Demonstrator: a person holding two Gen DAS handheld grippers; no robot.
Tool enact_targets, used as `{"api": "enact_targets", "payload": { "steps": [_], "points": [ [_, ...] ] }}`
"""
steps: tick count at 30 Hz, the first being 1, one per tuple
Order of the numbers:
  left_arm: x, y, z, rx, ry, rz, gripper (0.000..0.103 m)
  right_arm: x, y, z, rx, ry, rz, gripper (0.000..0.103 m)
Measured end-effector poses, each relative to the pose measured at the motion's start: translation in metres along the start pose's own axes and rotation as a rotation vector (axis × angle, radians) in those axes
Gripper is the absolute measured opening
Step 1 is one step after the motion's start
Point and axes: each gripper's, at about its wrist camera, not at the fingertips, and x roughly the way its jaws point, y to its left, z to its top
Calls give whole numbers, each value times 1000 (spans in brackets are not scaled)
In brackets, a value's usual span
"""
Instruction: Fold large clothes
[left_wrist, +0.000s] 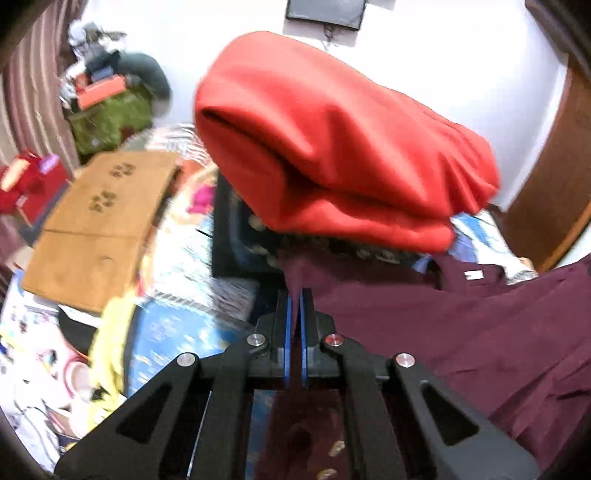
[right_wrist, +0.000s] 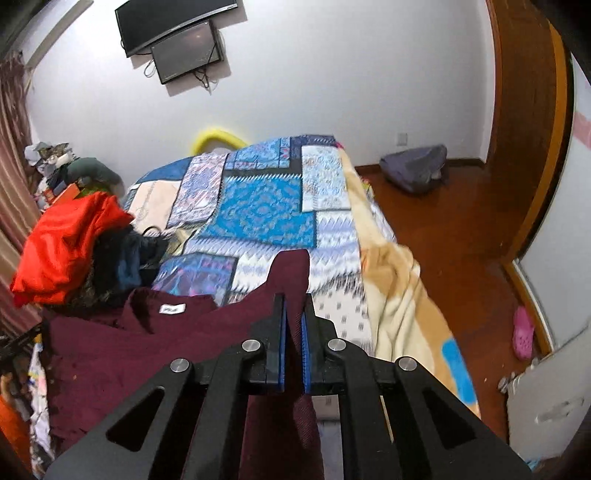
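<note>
Garment: dark maroon knit shirt (right_wrist: 122, 343) with a small white neck label (right_wrist: 173, 308); it is hanging and draping between my two claws at the near end of the bed, the collar opening facing up.

Long axis: I am judging that the held edge is running side to side, from my left claw across to my right one, with the body of the cloth sagging below that line.

Left claw: my left gripper (left_wrist: 295, 295) is pinching a thin fold of the maroon cloth (left_wrist: 461, 325) between its blue pads, jaws closed right down on it; the rest of the shirt is spreading off to its right.

Right claw: my right gripper (right_wrist: 294, 301) is clamping another fold, a peak of fabric sticking up past the fingertips; the bulk of the shirt is lying to its left.

Direction of the coming move: the free stretch of the patchwork blue and white bed cover (right_wrist: 258, 206) is lying ahead of my right claw, so I am expecting to carry the cloth forward there to lay it flat.

Nearer arm: my right claw is facing the open bed; my left is facing the clutter.

Obstruction: a folded orange-red fleece garment (left_wrist: 332, 147) is sitting on a dark heap just beyond my left claw, close to the collar, and could be snagging the shirt.

Further out: a flat brown cardboard box (left_wrist: 96, 229) is lying to the left.
</note>
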Motion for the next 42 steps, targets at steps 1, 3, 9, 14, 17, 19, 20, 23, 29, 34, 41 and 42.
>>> {"api": "enact_targets", "payload": {
  "steps": [1, 3, 9, 14, 17, 19, 20, 23, 29, 34, 41, 42],
  "points": [
    [2, 7, -1, -5, 7, 12, 3, 10, -1, 1, -7, 10, -15, 6],
    [26, 21, -6, -32, 56, 61, 3, 35, -8, -2, 7, 61, -39, 6],
    [65, 45, -37, -72, 215, 82, 3, 97, -29, -38, -66, 273, -235, 9],
    [46, 28, -45, -29, 234, 17, 5, 71, -38, -40, -51, 267, -258, 14],
    [22, 1, -47, 22, 217, -51, 28, 42, -41, -34, -10, 235, -217, 25],
    [0, -23, -49, 80, 187, -86, 52, 15, -32, -36, -14, 195, -151, 45],
    [-8, -31, -49, 99, 174, -97, 54, 6, -27, -37, -14, 178, -117, 57],
    [-28, -64, -56, 165, 159, -146, 62, -20, -6, -48, -42, 135, -29, 64],
    [-16, -100, -83, 229, 216, -163, 80, -26, 15, -95, -111, 167, -40, 71],
    [8, -113, -127, 330, 272, -113, 88, 2, -8, -151, -87, 269, -95, 74],
    [1, -81, -137, 270, 247, -51, 96, -9, -60, -166, 125, 255, -69, 82],
    [0, -76, -138, 270, 250, -15, 96, -12, -62, -166, 130, 255, -72, 82]
  ]
}}
